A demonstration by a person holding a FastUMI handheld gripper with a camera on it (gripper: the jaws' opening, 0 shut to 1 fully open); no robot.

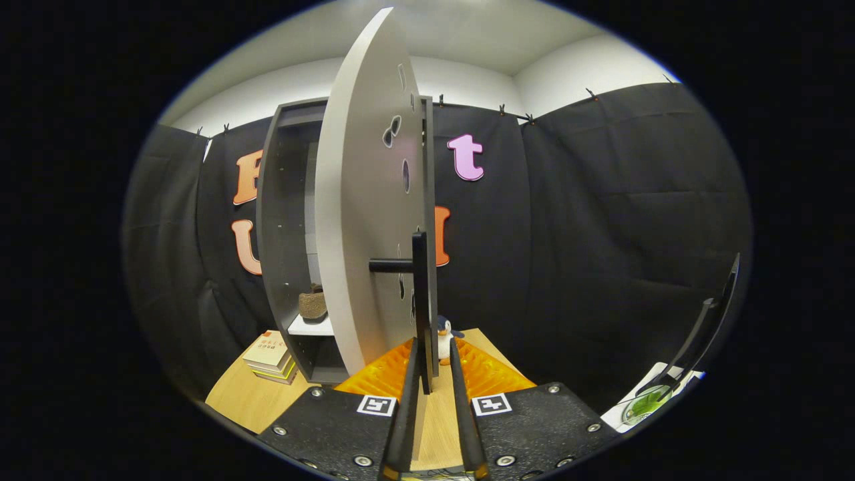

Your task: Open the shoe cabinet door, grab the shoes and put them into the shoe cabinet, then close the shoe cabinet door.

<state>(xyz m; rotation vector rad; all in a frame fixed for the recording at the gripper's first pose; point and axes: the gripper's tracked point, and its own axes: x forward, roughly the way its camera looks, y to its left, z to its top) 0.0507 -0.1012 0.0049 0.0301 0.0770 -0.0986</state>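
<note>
Door: the pale grey flat cabinet door (364, 220) stands swung open, edge-on toward the camera, with small cut-out slots near its free edge.
Handle: a black bar handle (419, 300) stands upright off the door on a short black post; its lower end runs down between the two fingers.
Gripper: the gripper (434, 364) has its jaws drawn close together about the handle's lower end; the fingers (409, 381) lie just beside the bar, but whether both press on it cannot be told.
Cabinet: the dark grey open-fronted shoe cabinet (274, 240) stands behind the door against the black cloth wall.
Shoe: a brown woven shoe (312, 304) sits on a white shelf (312, 327) inside the cabinet.
Desk: the light wooden desk (240, 397) carries the cabinet.
Books: a small stack of books (270, 354) lies on the desk just beside the cabinet's base.
Toy: a small penguin figure (444, 337) stands on the desk beyond the fingertips, partly hidden by the handle.
</note>
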